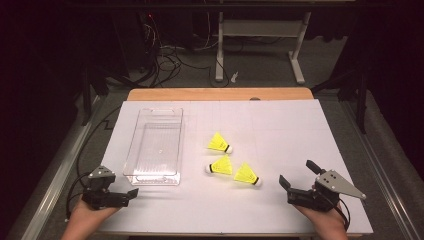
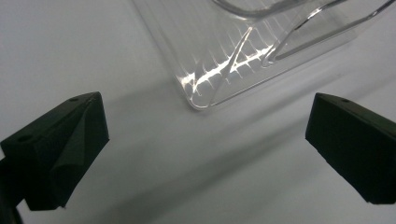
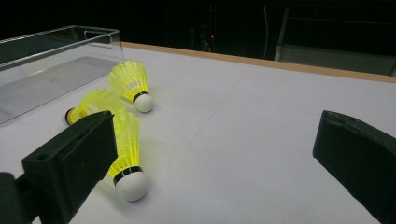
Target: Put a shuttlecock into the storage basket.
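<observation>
- My wooden bench [image 1: 220, 94] is covered by a white sheet [image 1: 280, 125].
- A clear rectangular plastic bin [image 1: 137, 150] sits on its left half.
- Three yellow shuttlecocks with white cork tips [image 1: 220, 143] [image 1: 220, 166] [image 1: 247, 175] lie clustered just right of the bin.

Open tabletop around a tight cluster of shuttlecocks
The three yellow shuttlecocks [image 1: 232, 162] lie close together mid-tabletop [image 1: 280, 125], with bare white surface to their right and front, so the right claw [image 1: 296, 179], jaws wide apart, faces them unblocked; the clear plastic bin [image 1: 155, 145] walls off their left side, and its near corner stands just ahead of the gaping left claw [image 1: 131, 193]
</observation>
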A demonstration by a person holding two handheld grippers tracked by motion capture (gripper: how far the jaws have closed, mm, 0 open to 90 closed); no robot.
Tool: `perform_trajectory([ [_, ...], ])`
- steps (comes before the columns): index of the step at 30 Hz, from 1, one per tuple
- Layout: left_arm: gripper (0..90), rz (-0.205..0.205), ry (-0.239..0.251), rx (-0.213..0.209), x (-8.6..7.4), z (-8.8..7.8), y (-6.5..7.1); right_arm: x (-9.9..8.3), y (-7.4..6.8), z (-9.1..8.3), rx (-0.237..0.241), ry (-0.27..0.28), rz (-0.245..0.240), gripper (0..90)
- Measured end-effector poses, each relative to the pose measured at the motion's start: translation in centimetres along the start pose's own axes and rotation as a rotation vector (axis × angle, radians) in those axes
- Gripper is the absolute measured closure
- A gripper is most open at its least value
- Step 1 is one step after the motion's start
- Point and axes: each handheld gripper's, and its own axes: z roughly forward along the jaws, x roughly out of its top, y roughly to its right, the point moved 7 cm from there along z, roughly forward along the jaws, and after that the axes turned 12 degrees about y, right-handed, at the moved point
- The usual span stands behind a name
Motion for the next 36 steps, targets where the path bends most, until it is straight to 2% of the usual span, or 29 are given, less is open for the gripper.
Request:
perform_trajectory([
  [6, 0.7, -0.004, -0.01, -0.025, 0.0, 0.0, 0.2, 0.1, 0.0, -0.2, -0.005, -0.01, -0.005, 0.4],
  [8, 0.7, -0.002, -0.02, -0.021, 0.1, 0.0, 0.1, 0.1, 0.0, -0.1, -0.002, -0.008, -0.003, 0.4],
  [11, 0.7, 0.001, -0.029, -0.028, 0.2, 0.1, 0.3, -0.2, 0.0, -0.1, 0.003, -0.016, 0.008, 0.3],
  [13, 0.6, 0.0, -0.04, -0.025, 0.2, 0.3, 0.4, -0.3, 0.0, 0.0, 0.009, -0.034, 0.034, 0.3],
  [19, 0.7, 0.0, -0.115, -0.013, 0.3, 0.8, 0.7, -0.3, 0.4, -0.2, -0.011, -0.021, 0.032, 0.2],
  [21, 0.7, 0.018, -0.135, 0.008, 0.4, 0.8, 0.7, -0.3, 0.6, -0.2, -0.018, -0.017, 0.036, 0.3],
  [23, 0.7, 0.012, -0.152, 0.021, 0.3, 0.7, 0.5, -0.4, 0.6, -0.2, -0.018, -0.019, 0.035, 0.3],
  [27, 0.2, 0.032, -0.225, -0.007, -0.3, 0.8, 0.4, -0.3, 0.6, -0.2, -0.017, -0.015, 0.038, 0.3],
  [31, 0.5, 0.025, -0.274, -0.019, -0.8, 0.6, 0.0, -0.3, 0.5, -0.1, -0.016, -0.02, 0.038, 0.3],
  [36, 0.5, 0.014, -0.31, -0.038, -0.9, 0.3, -0.1, -0.6, 0.3, 0.0, -0.01, -0.034, 0.036, 0.3],
])
